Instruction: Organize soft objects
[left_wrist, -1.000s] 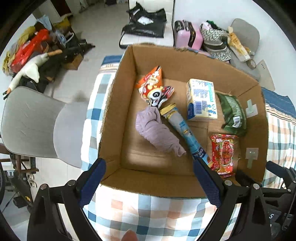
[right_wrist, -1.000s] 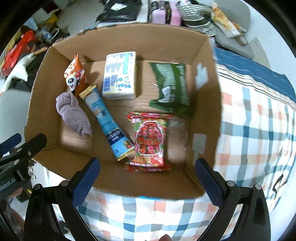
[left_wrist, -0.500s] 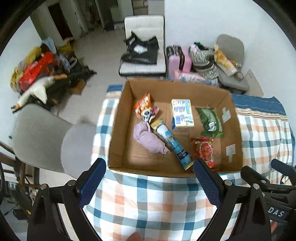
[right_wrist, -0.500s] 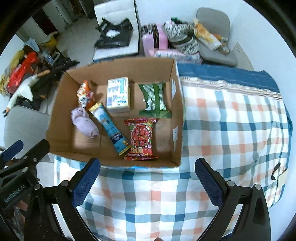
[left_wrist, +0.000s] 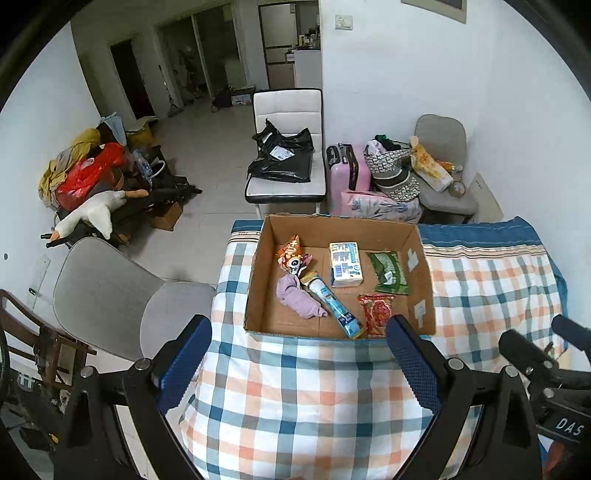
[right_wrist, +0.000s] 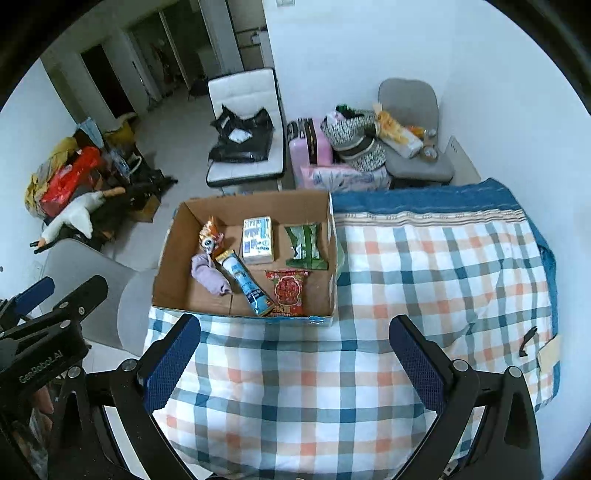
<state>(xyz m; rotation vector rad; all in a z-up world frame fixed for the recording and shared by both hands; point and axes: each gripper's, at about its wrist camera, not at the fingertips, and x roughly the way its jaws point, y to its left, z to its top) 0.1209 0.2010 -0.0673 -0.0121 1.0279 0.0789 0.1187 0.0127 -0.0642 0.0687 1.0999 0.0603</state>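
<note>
six soft items, including the purple cloth, lie inside the cardboard box. i see left gripper and right gripper jaws spread, empty. i judge sorting complete; nothing remains on the checked blanket.

Box on the covered table, as I see it from above.
The cardboard box sits on the tablecloth; inside, cloth left, tube beside it, tissue pack behind.
</note>
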